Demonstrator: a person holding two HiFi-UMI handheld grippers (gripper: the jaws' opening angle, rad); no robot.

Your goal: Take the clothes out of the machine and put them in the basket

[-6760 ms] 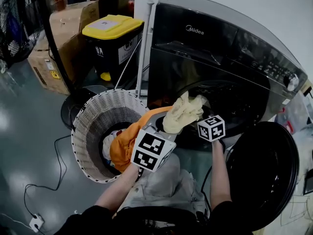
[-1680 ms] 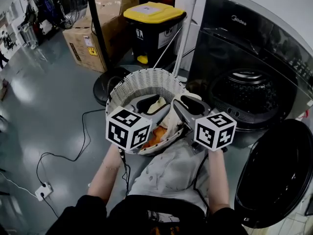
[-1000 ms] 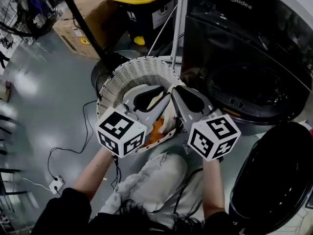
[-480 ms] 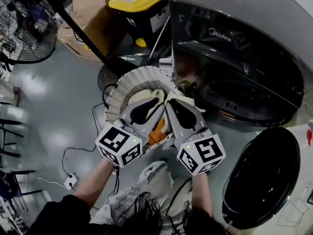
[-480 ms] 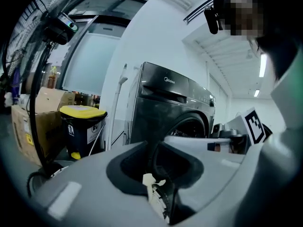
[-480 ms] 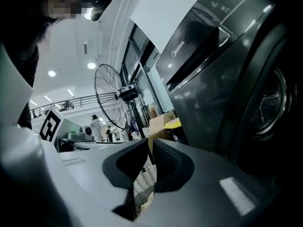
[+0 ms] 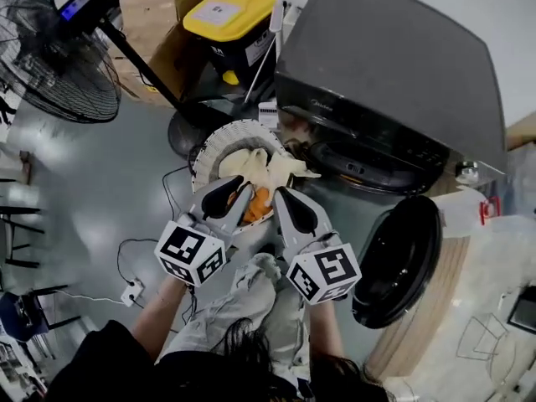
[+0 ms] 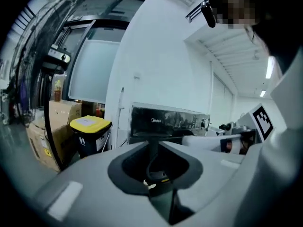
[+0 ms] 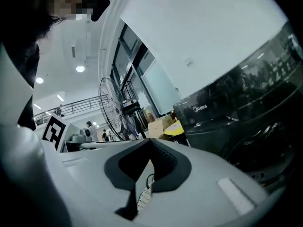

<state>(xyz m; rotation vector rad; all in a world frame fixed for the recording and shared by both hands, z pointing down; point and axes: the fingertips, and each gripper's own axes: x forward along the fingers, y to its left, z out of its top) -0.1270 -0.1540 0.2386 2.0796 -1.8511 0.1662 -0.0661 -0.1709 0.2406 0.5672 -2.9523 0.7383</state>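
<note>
Both tools are up in front of you, side by side, their tips angled toward each other. Your left tool (image 7: 241,189) has its jaws pressed together, tips meeting, with nothing caught between them. Its own view shows only the dark hollow behind the closed tips. Your right tool (image 7: 277,193) is the same: jaws together and empty.

The clothes are in the basket (image 7: 208,146), just ahead of and below both tools. The orange garment (image 7: 254,205) lies right between the two tool tips at the basket's near side, underneath them. I can't tell whether either tip touches it. The cream garment (image 7: 255,164) lies beyond it, further ahead of the tips. It is heaped on top, and one end spills over the rim on your right tool's side, toward the washing machine (image 7: 381,82).

The machine stands ahead and to the right of your right tool. Its round door (image 7: 392,258) is swung open, and it sits just off that tool's right flank. In the right tool's view the machine front fills the right half. Ahead of the left tool and past the basket there is a yellow-lidded bin (image 7: 228,11). A standing fan (image 7: 63,69) is well off to that tool's left.
</note>
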